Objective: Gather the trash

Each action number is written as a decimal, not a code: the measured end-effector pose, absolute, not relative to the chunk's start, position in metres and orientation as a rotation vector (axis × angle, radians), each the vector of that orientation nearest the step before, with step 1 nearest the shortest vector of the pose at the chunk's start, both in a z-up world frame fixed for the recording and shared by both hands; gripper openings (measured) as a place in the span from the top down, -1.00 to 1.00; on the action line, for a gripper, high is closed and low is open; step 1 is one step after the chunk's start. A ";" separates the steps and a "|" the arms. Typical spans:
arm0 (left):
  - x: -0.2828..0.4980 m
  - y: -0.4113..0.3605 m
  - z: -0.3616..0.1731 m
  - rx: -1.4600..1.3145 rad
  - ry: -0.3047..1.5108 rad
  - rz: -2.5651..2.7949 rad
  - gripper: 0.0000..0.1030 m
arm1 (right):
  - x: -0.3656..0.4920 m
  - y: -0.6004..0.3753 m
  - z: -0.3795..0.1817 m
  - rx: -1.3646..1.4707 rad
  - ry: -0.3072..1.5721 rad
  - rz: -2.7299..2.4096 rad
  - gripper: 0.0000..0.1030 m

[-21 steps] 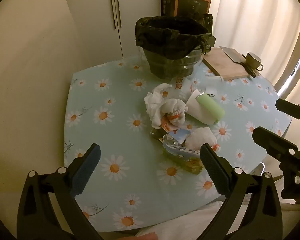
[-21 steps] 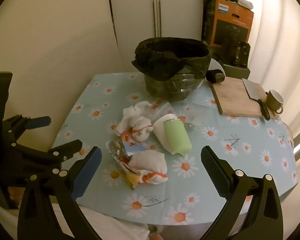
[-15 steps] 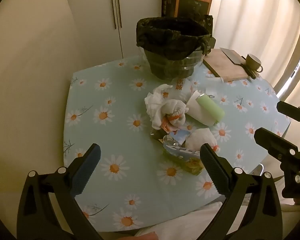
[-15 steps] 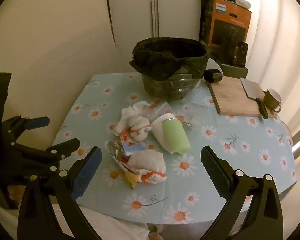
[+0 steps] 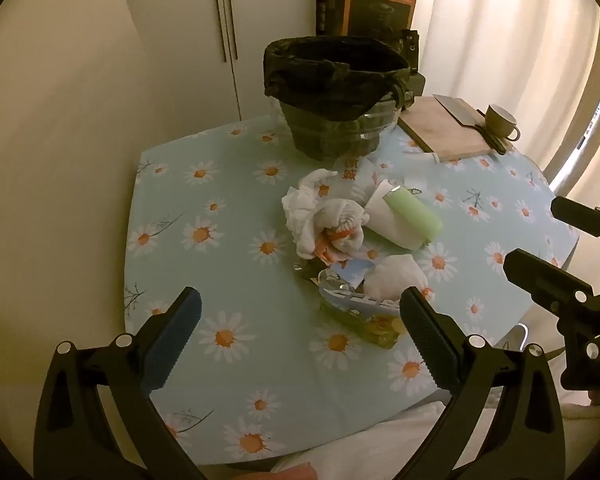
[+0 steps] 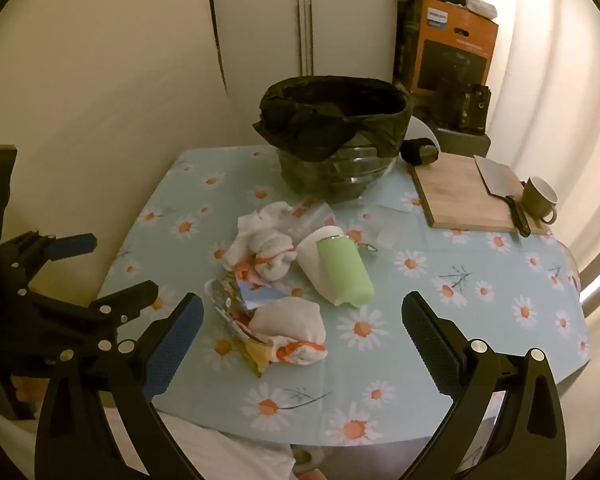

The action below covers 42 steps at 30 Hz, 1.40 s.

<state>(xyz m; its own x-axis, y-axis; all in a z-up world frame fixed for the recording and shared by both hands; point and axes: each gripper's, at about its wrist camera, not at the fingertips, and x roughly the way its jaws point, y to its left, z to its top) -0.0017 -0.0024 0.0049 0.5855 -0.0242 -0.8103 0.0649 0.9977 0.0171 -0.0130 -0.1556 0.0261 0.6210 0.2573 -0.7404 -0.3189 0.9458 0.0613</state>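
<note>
Approach step, nothing grasped. The left gripper (image 5: pixel 300 324) and right gripper (image 6: pixel 302 326) stand released, empty. The trash pile (image 5: pixel 352 240) lies mid-frame, below the lined bin (image 5: pixel 336 92). Next: descend, clamp one item.

On your table (image 5: pixel 228 264), the lined bin (image 5: pixel 336 92) stands at the far side, with the cutting board (image 6: pixel 460 196) to its right, a cleaver (image 6: pixel 494 174) lying on that board and a cup (image 6: pixel 540 196) just beside it. The trash pile (image 6: pixel 284 280) lies in the middle, before the bin.
</note>
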 end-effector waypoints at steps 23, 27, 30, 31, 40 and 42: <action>0.000 0.002 -0.001 0.012 0.964 -0.054 -0.89 | -0.015 -0.156 0.025 -0.074 0.843 0.330 -0.85; 0.000 0.002 -0.002 0.006 0.962 -0.056 -0.89 | -0.017 -0.156 0.025 -0.088 0.842 0.331 -0.85; 0.000 0.002 -0.002 0.007 0.964 -0.058 -0.89 | -0.017 -0.158 0.025 -0.087 0.838 0.326 -0.85; 0.000 0.001 -0.002 0.009 0.964 -0.059 -0.89 | -0.018 -0.159 0.025 -0.086 0.837 0.325 -0.85; -0.001 -0.007 0.000 0.031 0.964 -0.060 -0.89 | -0.019 -0.163 0.024 -0.080 0.835 0.323 -0.85; -0.001 -0.007 0.000 0.027 0.967 -0.063 -0.89 | -0.019 -0.163 0.024 -0.079 0.831 0.328 -0.85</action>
<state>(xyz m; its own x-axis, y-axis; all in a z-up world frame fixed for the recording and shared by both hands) -0.0011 -0.0071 0.0005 0.5660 -0.0411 -0.8234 0.0652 0.9979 -0.0050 -0.0195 -0.1627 0.0239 0.6273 0.2549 -0.7359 -0.3164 0.9468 0.0583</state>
